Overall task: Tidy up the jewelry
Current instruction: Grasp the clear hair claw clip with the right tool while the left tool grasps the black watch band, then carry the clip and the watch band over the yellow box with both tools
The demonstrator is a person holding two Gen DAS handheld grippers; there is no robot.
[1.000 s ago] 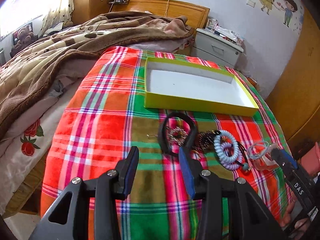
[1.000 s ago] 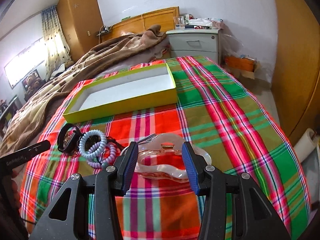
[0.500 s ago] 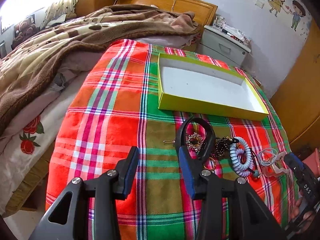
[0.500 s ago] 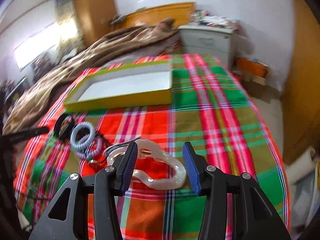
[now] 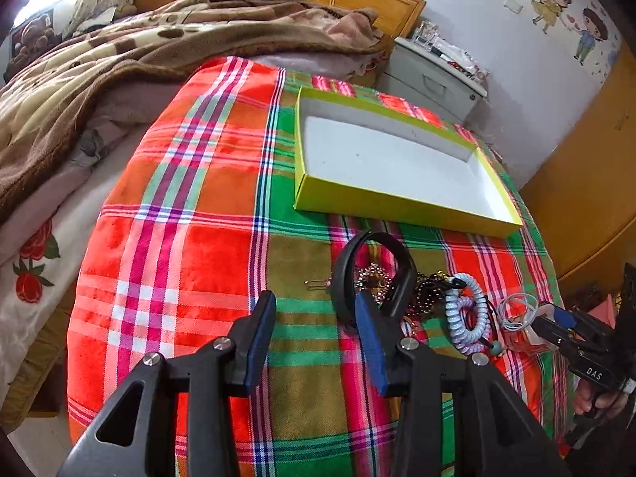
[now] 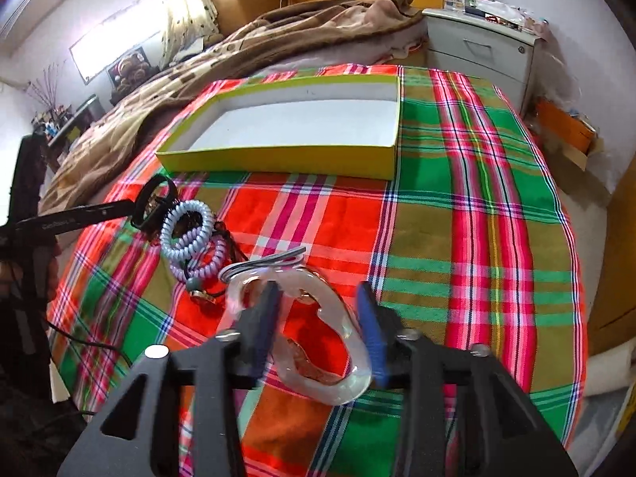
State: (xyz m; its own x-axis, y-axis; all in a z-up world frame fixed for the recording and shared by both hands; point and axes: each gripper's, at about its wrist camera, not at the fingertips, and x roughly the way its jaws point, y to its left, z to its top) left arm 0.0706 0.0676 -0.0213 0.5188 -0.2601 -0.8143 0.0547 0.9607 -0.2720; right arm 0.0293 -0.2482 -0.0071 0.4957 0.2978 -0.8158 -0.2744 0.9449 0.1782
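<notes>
An empty yellow-green box with a white floor (image 5: 397, 202) (image 6: 286, 155) lies on the plaid cloth. Before it sits a pile: a black band (image 5: 346, 274) (image 6: 153, 198), bead chains (image 5: 373, 274), pale blue and lilac coil hair ties (image 5: 465, 318) (image 6: 187, 230), and a clear plastic hair claw (image 6: 342, 334). My left gripper (image 5: 314, 334) is open and empty, its right fingertip just before the black band. My right gripper (image 6: 318, 318) is open, its jaws on either side of the clear claw, and also shows in the left wrist view (image 5: 556, 322).
The plaid cloth (image 5: 190, 206) (image 6: 477, 206) covers a round-looking surface that drops off at its edges. A bed with a brown blanket (image 5: 99, 59) lies left and behind. A grey nightstand (image 6: 481, 47) stands at the back right. Wooden furniture (image 5: 588, 167) is at the right.
Both grippers have shifted. The right one moved forward so the clear claw now lies between its jaws. The left view moved slightly left and higher; the pile stays put.
</notes>
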